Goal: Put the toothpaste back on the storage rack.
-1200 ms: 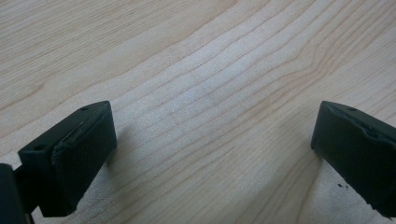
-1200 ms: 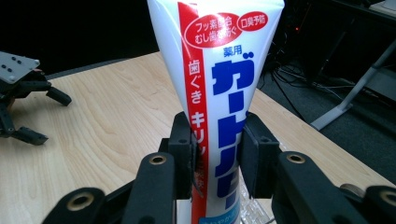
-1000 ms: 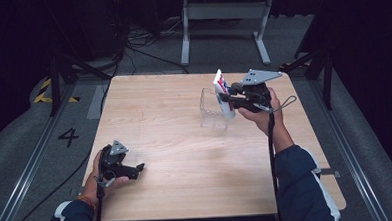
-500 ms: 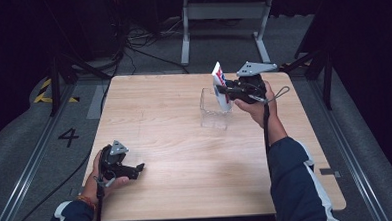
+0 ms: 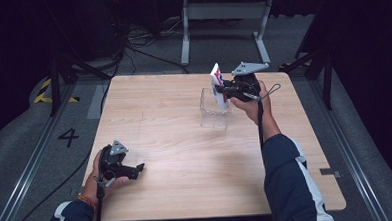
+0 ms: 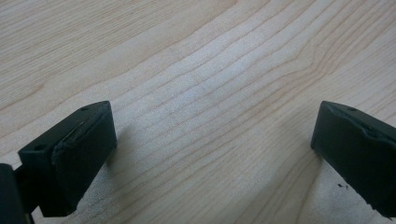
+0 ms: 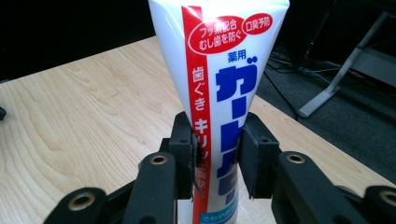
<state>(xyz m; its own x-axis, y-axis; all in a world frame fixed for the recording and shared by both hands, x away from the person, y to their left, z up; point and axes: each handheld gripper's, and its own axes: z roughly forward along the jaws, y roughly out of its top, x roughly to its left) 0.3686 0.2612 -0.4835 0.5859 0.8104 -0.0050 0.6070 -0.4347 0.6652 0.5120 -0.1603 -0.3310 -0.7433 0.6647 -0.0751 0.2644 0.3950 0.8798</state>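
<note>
Right hand-held gripper (image 5: 222, 91) is clamped on a white plastic toothpaste tube with a red stripe and blue lettering (image 5: 218, 86), and holds it over the clear, square plastic container (image 5: 215, 109) that stands on the far right part of the desk. In the right gripper view the two black pads press on the tube (image 7: 219, 88) from both sides about midway along its length, and the flat crimped end points away from the camera. From above, the tube stands tilted, with its upper end leaning left and its lower part at the container's open top; whether it touches the container's wall I cannot tell.

Going by size, the pale wooden desk (image 5: 164, 117) comes first, and its grain shows close up in the left gripper view (image 6: 196, 84). Next is the person's right arm in a dark blue sleeve with a white stripe (image 5: 287, 171), which reaches forward from the near edge. The left hand-held gripper (image 5: 138, 168) lies low at the near left corner, well apart from the container, with its jaws wide apart and nothing between them; the pads rest just above the bare wood.
</note>
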